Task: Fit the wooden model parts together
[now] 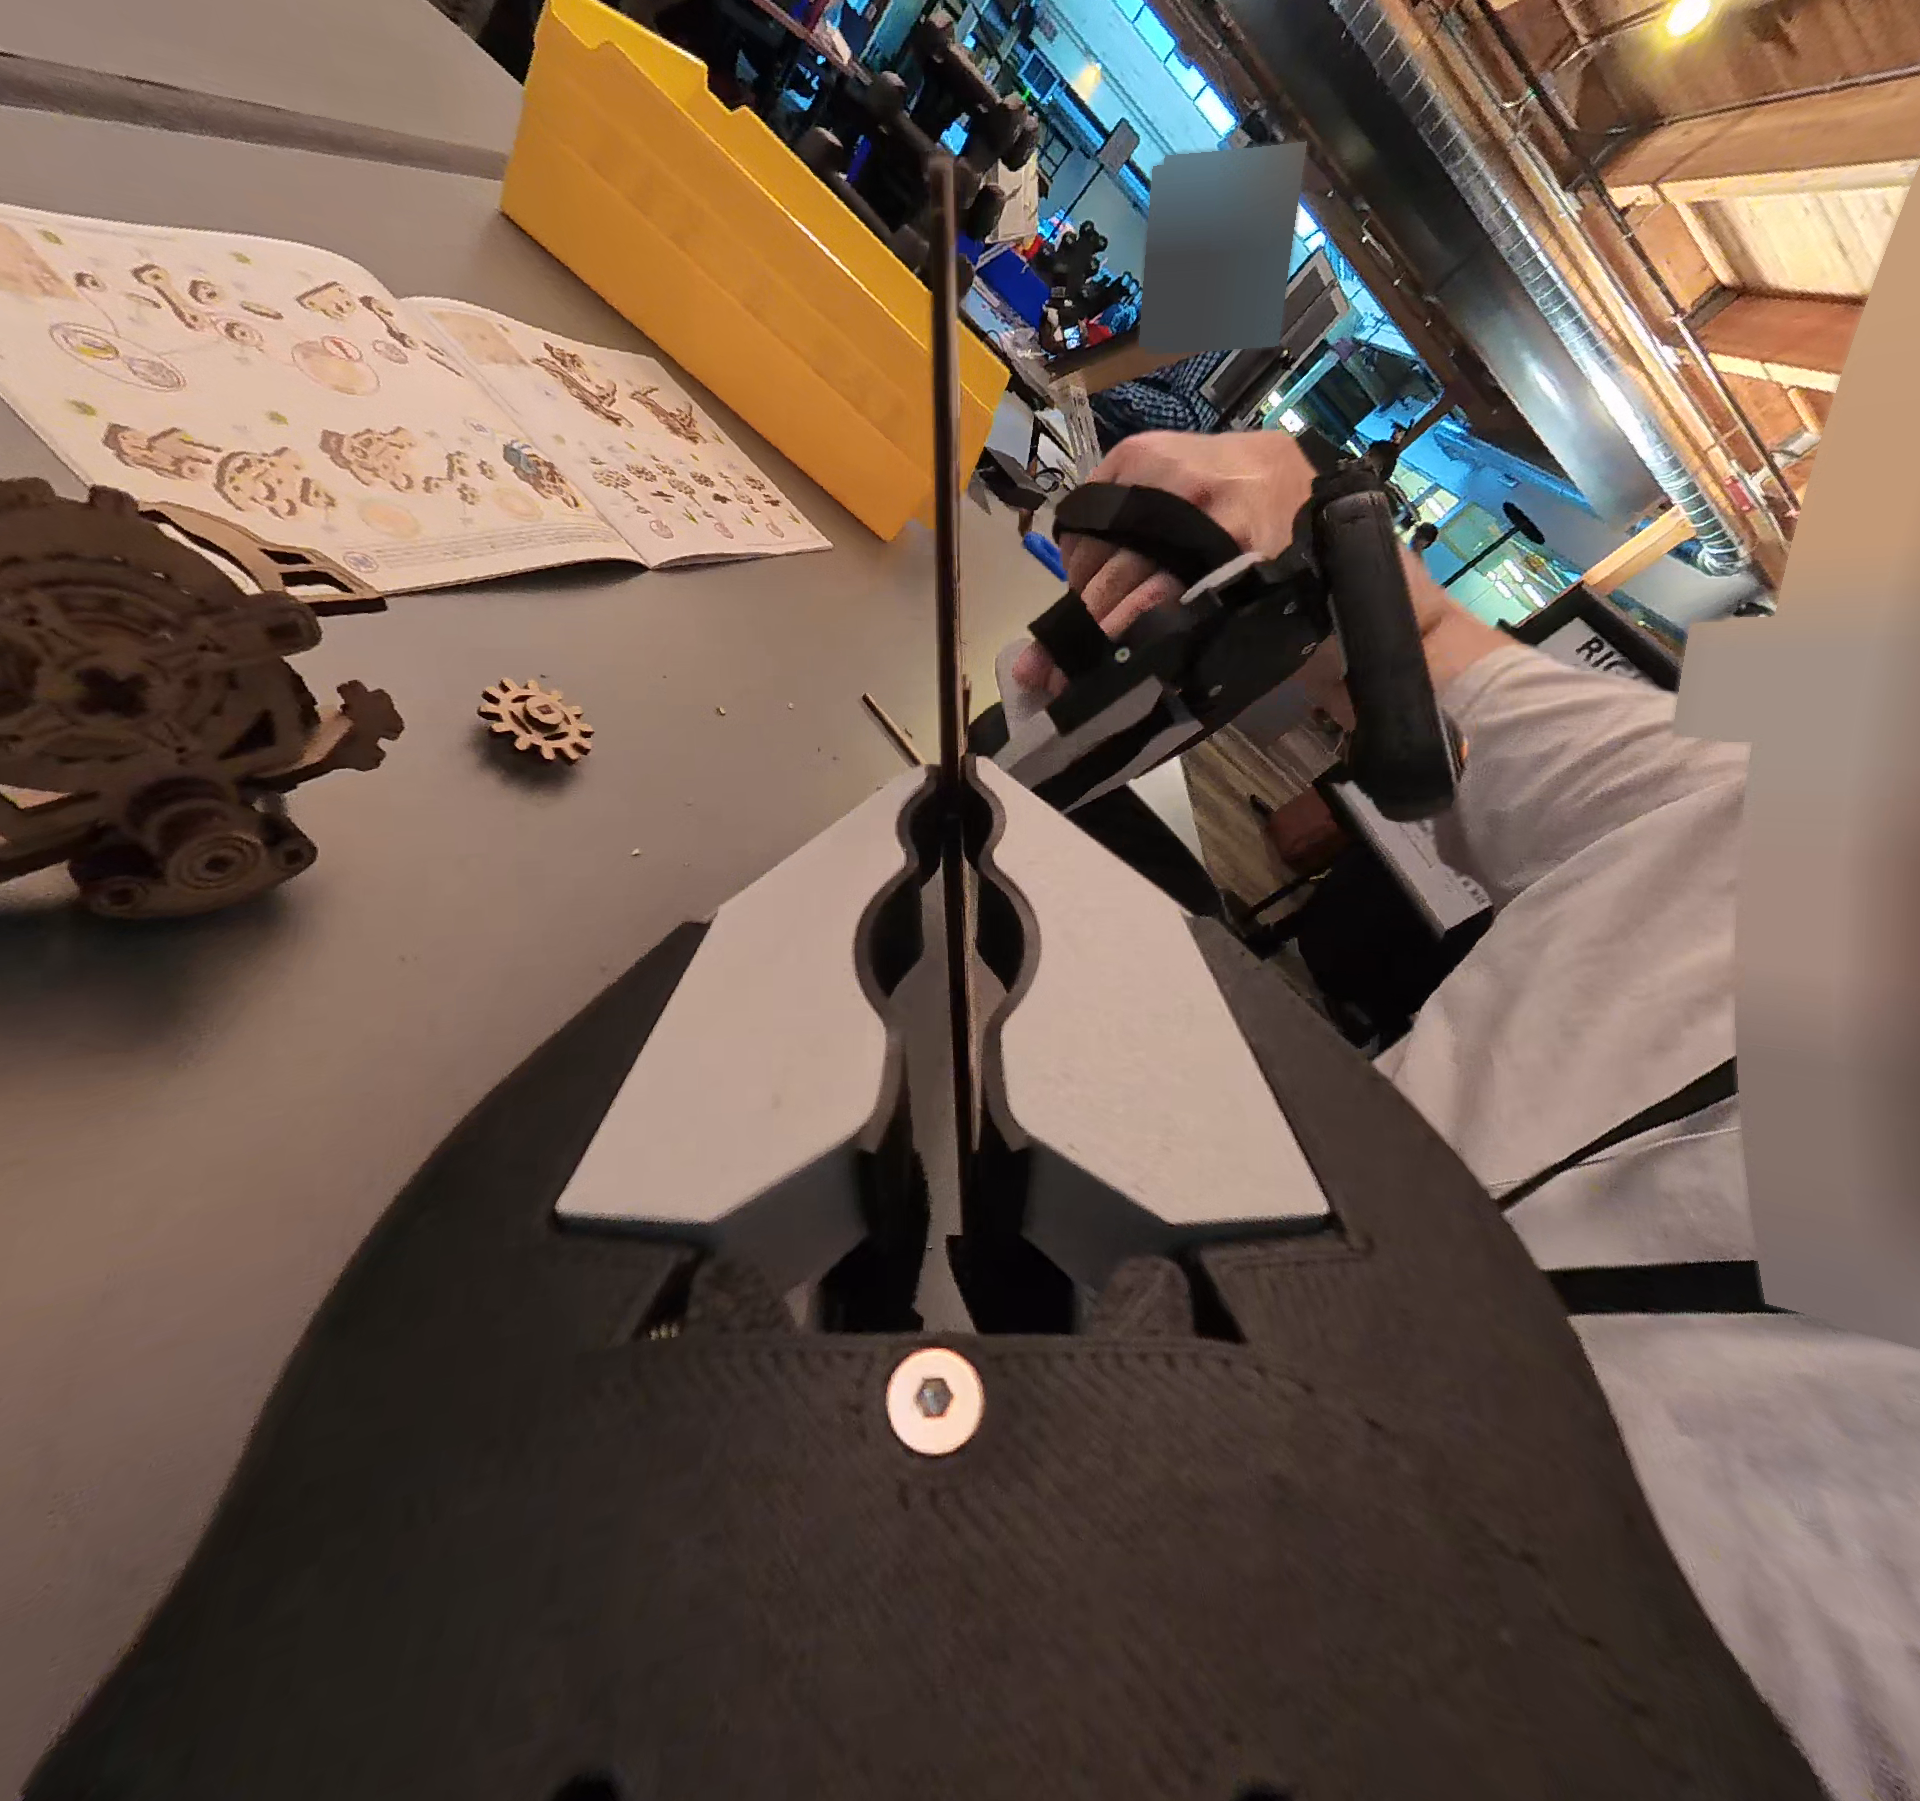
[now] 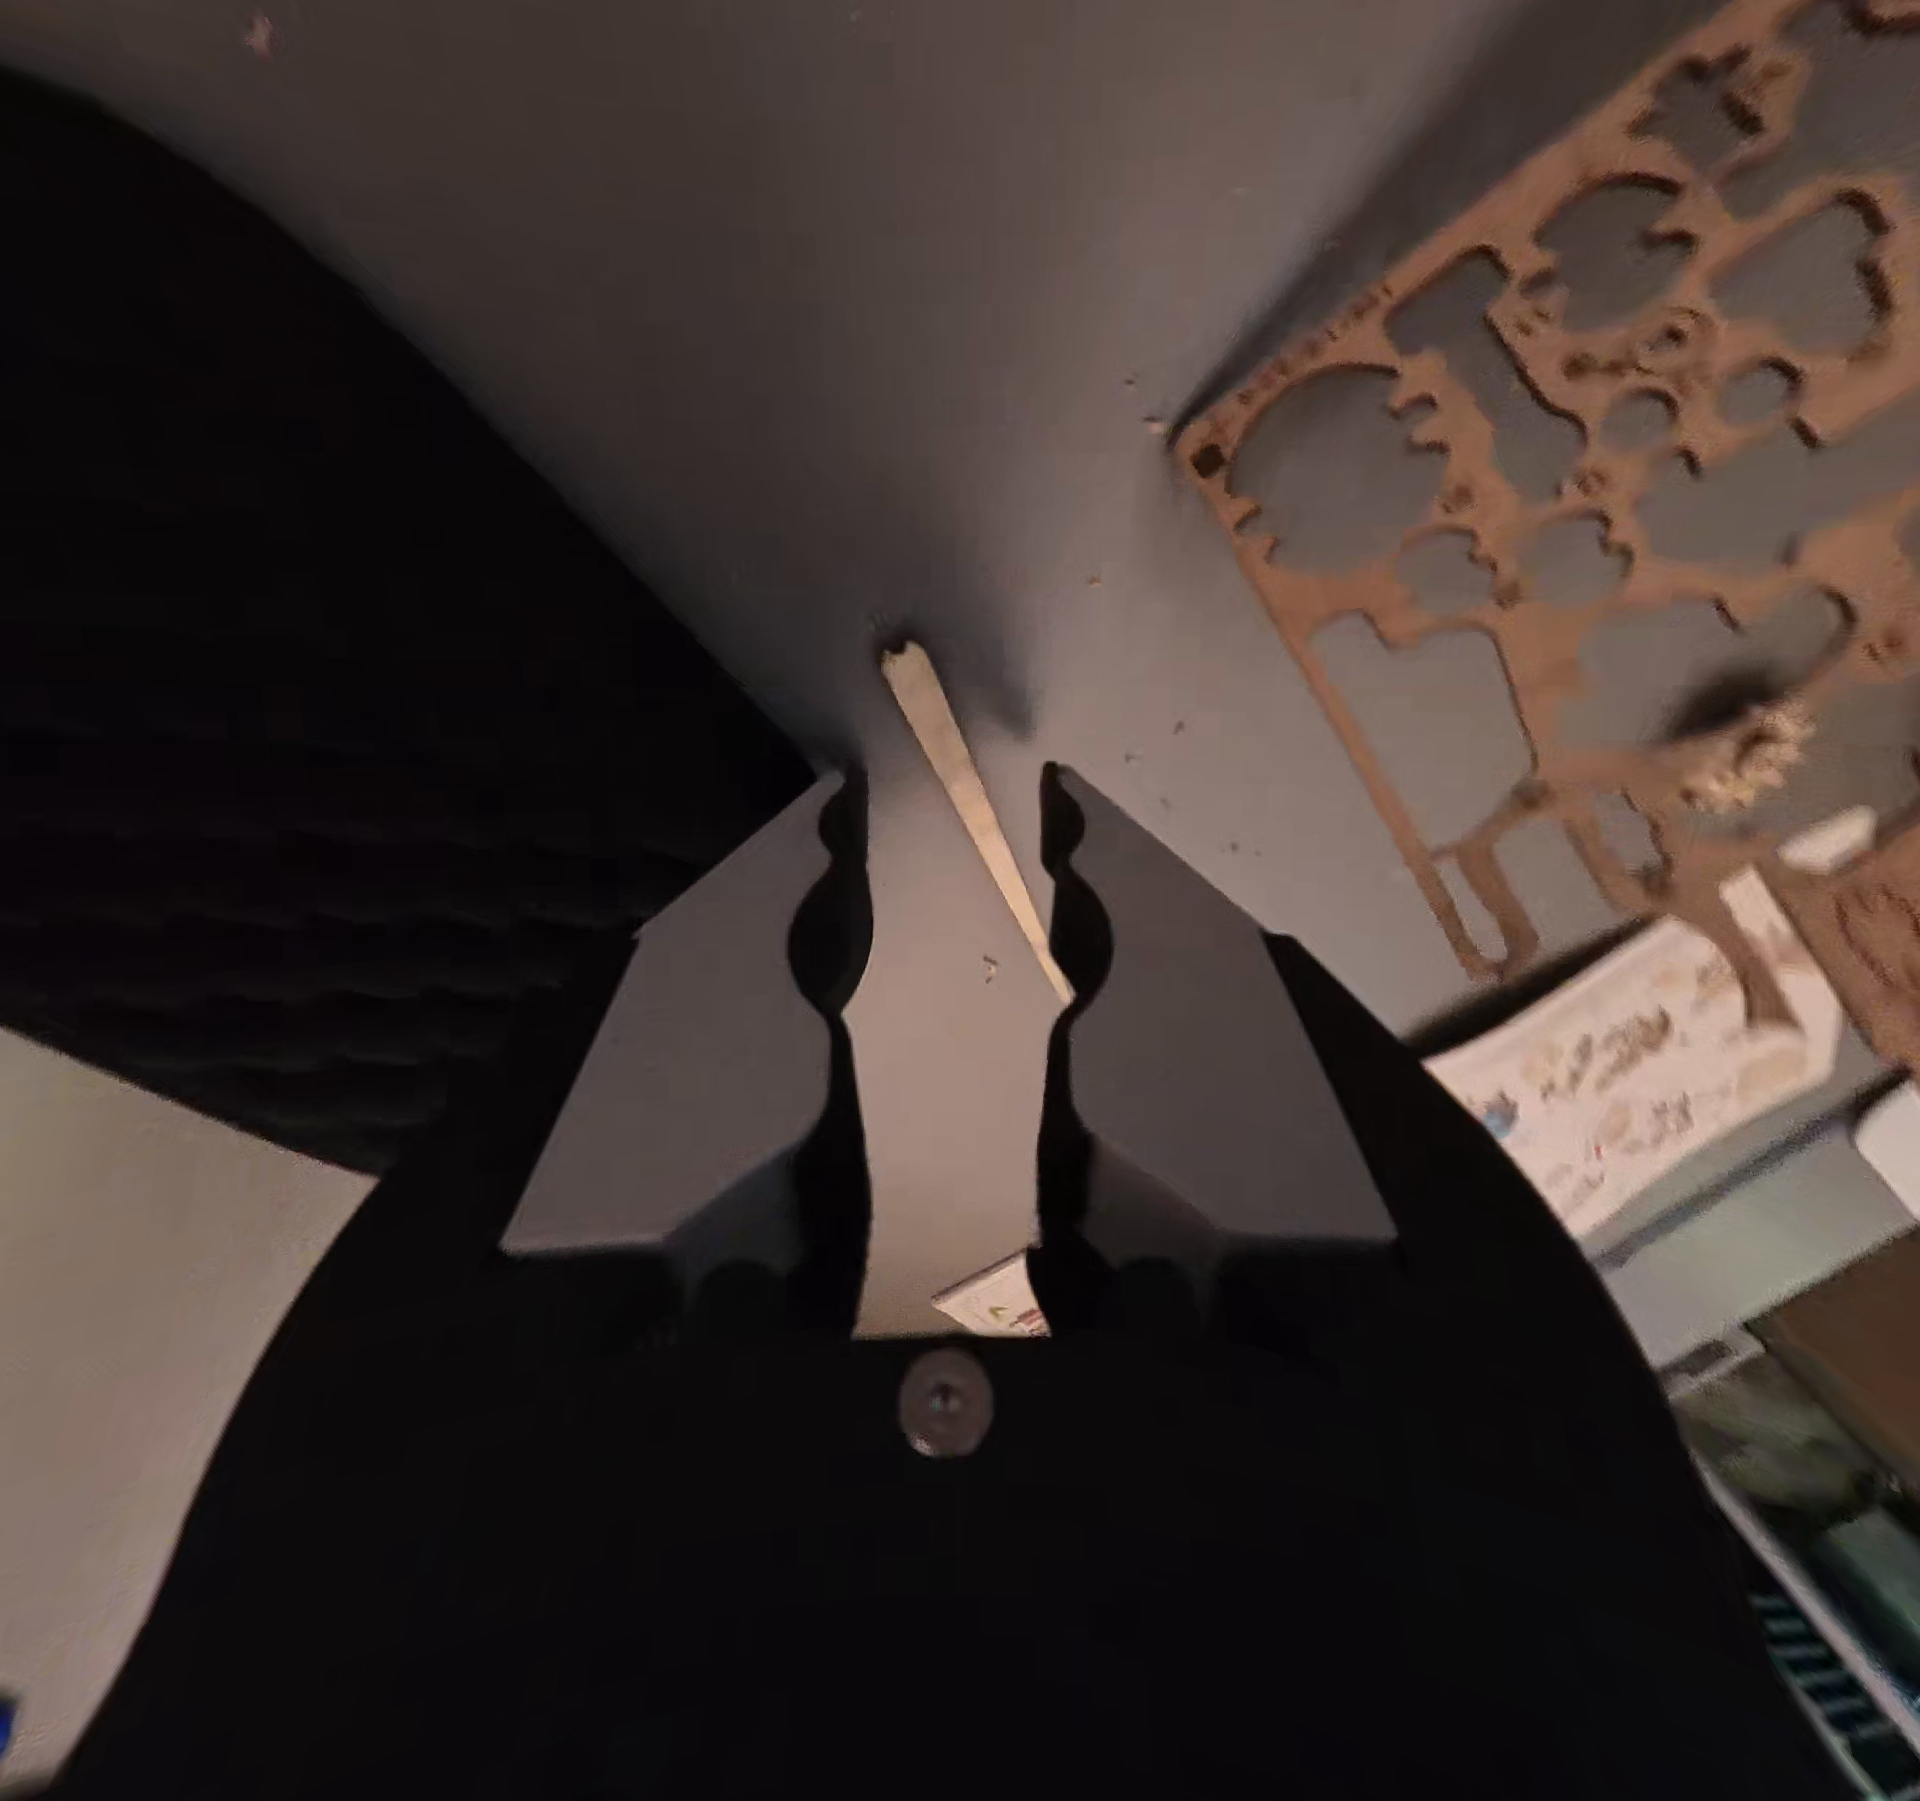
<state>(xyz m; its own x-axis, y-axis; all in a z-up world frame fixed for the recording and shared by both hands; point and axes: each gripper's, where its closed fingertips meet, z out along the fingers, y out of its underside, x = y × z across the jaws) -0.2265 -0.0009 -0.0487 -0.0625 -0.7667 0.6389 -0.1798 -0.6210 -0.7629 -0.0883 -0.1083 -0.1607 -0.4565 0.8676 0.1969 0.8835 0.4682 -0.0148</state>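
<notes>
My left gripper (image 1: 945, 790) is shut on a thin flat dark wooden piece (image 1: 943, 463), seen edge-on and standing up out of the jaws. A partly built wooden model (image 1: 145, 712) sits on the grey table at far left, with a loose wooden gear (image 1: 535, 721) beside it. My right gripper (image 2: 951, 783) is open and close over the table, with a thin pale wooden stick (image 2: 940, 743) lying between its fingers. The stick also shows in the left wrist view (image 1: 888, 721), just left of the right gripper (image 1: 1039, 743), which a hand holds.
An open instruction booklet (image 1: 364, 401) and a yellow bin (image 1: 748, 245) lie beyond the model. A punched-out wooden parts sheet (image 2: 1558, 556) lies right of the right gripper, with the booklet (image 2: 1621, 1076) below it. The left gripper's dark body (image 2: 312, 608) fills that view's left side. The grippers' ends are close to 20 cm from one another.
</notes>
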